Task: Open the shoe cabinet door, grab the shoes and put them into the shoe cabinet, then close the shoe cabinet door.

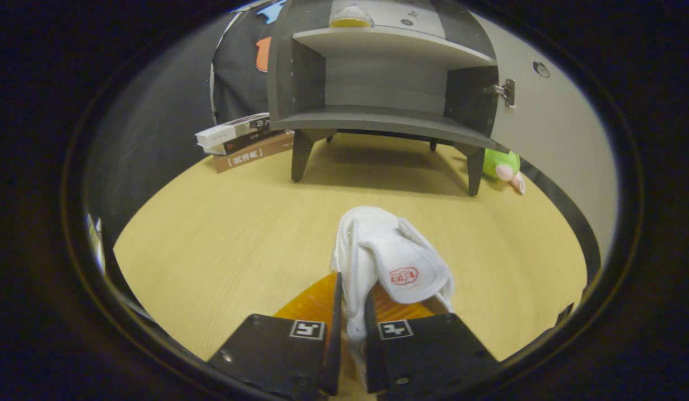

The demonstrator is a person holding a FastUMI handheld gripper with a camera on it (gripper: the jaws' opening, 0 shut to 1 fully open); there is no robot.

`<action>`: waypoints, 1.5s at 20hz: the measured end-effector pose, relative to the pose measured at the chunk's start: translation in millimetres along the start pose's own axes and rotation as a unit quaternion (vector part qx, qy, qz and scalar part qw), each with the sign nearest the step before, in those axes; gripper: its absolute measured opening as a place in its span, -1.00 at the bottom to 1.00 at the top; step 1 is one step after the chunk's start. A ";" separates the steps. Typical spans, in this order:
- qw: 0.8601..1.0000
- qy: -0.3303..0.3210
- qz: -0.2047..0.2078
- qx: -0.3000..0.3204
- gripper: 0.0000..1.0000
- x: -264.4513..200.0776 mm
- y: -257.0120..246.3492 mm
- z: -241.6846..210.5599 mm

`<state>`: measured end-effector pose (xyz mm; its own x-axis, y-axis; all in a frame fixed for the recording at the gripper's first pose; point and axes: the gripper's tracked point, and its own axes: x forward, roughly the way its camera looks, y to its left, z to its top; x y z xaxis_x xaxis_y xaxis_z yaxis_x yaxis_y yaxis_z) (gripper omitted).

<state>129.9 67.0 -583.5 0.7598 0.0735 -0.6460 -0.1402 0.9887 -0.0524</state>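
Note:
A pair of white slippers [389, 259] with a red mark on the strap is pinched on edge between my fingers, sticking up and forward from them above the wooden table [221, 234]. My gripper [352, 312] is shut on the slippers. Beyond them stands the grey shoe cabinet [377, 120] on short dark legs, its lower compartment bare inside. Its door [550, 128] is swung open to the right, with a metal hinge where it joins the cabinet's side wall.
A stack of books [244, 140] lies to the left of the cabinet. A green and pink plush toy [503, 167] sits by the cabinet's right leg, under the open door. A yellow-lidded container [351, 18] rests on the cabinet's upper shelf.

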 end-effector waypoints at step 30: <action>0.986 -0.162 -0.041 -0.026 -0.82 -140.7 -66.1 330.9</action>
<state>242.3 34.4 -237.2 0.9319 0.0399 -0.3604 -0.0959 0.9857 -0.1388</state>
